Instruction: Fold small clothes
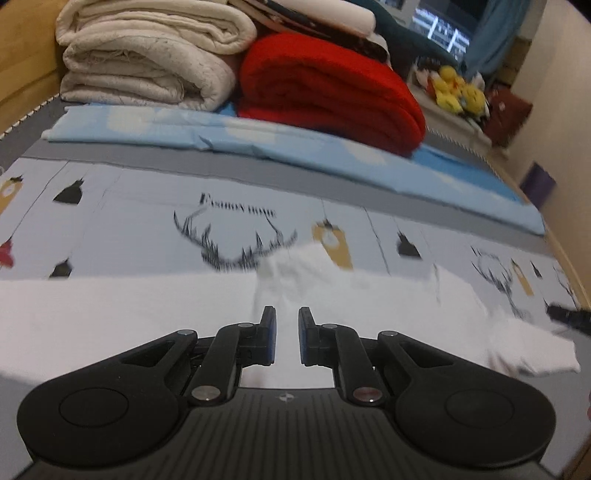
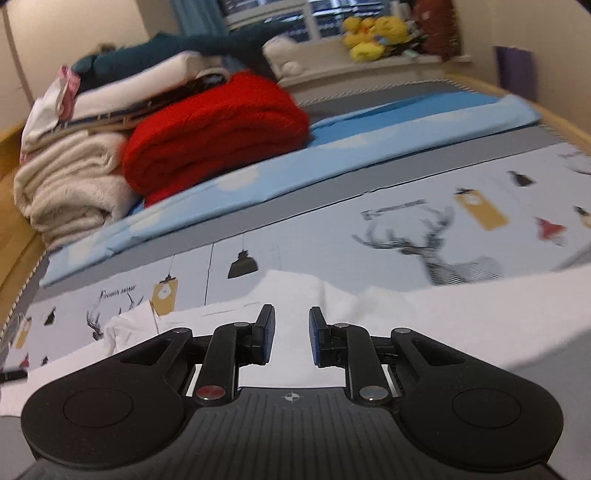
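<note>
Left wrist view: one left gripper, jaws narrowly parted and holding nothing, hovers over one white cotton garment spread on the deer-printed bed sheet. At 12 o'clock sit one red folded blanket and one cream folded quilt.

Right wrist view: one right gripper, jaws parted and empty, hovers over the white garment; the red blanket lies at 11 o'clock, yellow plush toys at 1 o'clock.

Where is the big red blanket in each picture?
Left wrist view: the red blanket is folded at upper centre, right of the cream blanket, on the blue sheet.
Right wrist view: the red blanket sits upper left of centre, again right of the cream blanket.
Shared landmark: the yellow plush toys at the far end.
</note>
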Tool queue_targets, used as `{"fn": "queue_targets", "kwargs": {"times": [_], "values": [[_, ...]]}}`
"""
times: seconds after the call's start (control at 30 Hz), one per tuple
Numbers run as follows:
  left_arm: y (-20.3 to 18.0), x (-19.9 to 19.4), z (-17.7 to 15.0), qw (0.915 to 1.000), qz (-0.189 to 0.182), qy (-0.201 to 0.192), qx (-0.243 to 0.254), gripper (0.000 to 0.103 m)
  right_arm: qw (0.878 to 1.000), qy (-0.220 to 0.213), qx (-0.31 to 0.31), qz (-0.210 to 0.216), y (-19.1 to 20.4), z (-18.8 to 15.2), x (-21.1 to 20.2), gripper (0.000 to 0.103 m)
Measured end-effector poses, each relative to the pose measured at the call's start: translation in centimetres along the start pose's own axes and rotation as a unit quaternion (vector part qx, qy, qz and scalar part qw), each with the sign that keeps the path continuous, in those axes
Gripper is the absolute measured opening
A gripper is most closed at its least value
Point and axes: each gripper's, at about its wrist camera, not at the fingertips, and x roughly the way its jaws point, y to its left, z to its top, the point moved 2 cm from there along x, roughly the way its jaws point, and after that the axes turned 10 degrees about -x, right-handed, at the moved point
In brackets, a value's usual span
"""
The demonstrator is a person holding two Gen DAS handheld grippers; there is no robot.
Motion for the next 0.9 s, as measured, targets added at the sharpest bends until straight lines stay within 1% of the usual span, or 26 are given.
{"fn": "queue_targets", "kwargs": {"times": [0.03,0.07,0.13,0.17,0.23,0.3,0.37,0.43,0.47,0.53,0.57,0.6,0.63,0.67,0.7,0.77,0.8,0.83,0.9], "values": [[0.6,0.7,0.1,1.0,-0.002,-0.006,0.0,0.013,1.0,0.003,-0.006,0.0,0.1,-0.1,1.6,0.02],[1.2,1.8,-0.2,1.0,-0.002,-0.002,0.0,0.013,1.0,0.007,-0.013,-0.002,0.2,-0.3,3.0,0.02],[2.0,4.7,-0.8,0.9993,0.017,0.034,0.0,0.013,1.0,0.015,-0.015,-0.002,0.1,-0.9,5.7,0.02],[1.8,5.7,-0.6,0.9992,0.013,0.037,0.0,0.013,1.0,0.024,-0.013,-0.002,0.2,-1.5,7.0,0.02],[1.5,7.4,-0.3,0.9993,-0.002,0.032,0.019,0.013,0.998,0.057,-0.011,-0.023,0.1,-2.1,9.7,0.02],[1.2,8.9,-0.1,0.9994,-0.006,0.021,0.026,0.014,0.998,0.054,-0.021,-0.029,0.6,-1.8,11.2,0.023],[1.2,10.8,0.2,0.9995,-0.007,0.021,0.021,0.014,0.996,0.064,-0.033,-0.042,0.7,-1.7,13.2,0.031],[1.3,12.2,0.4,0.9996,-0.012,0.017,0.02,0.015,0.996,0.075,-0.035,-0.036,0.6,-1.8,15.0,0.035],[1.3,13.0,0.5,0.9995,-0.014,0.019,0.022,0.017,0.995,0.082,-0.039,-0.041,0.7,-1.8,16.0,0.035],[1.2,14.2,0.5,0.9991,-0.017,0.024,0.029,0.018,0.994,0.089,-0.044,-0.05,0.8,-1.7,17.3,0.035],[1.3,14.8,0.5,0.9989,-0.017,0.027,0.034,0.018,0.994,0.096,-0.042,-0.043,0.8,-1.7,18.3,0.032],[1.3,15.4,0.5,0.9986,-0.018,0.031,0.038,0.014,0.994,0.101,-0.041,-0.034,0.8,-1.6,19.0,0.026],[1.3,16.1,0.6,0.9981,-0.01,0.034,0.051,0.005,0.994,0.099,-0.043,-0.028,0.9,-1.5,19.5,0.014],[1.3,16.7,0.8,0.997,0.02,0.028,0.07,0.003,0.994,0.094,-0.048,-0.027,1.1,-1.2,19.8,0.007],[1.4,17.2,1.0,0.9958,0.044,0.023,0.077,0.002,0.995,0.089,-0.048,-0.027,1.1,-0.9,20.0,0.007],[1.9,17.6,1.6,0.9979,0.039,0.012,0.051,0.002,0.996,0.072,-0.03,-0.035,0.8,-0.4,20.4,0.006],[1.8,17.7,1.8,0.998,0.038,0.008,0.049,0.002,0.997,0.064,-0.022,-0.043,0.6,-0.2,20.6,0.006],[1.4,17.5,2.0,0.9975,0.039,-0.001,0.059,0.002,0.997,0.056,-0.022,-0.049,0.7,-0.1,20.7,0.006],[0.8,16.5,2.6,0.9956,0.044,-0.033,0.076,0.003,0.996,0.048,-0.034,-0.06,1.1,0.0,21.0,0.007]]}}
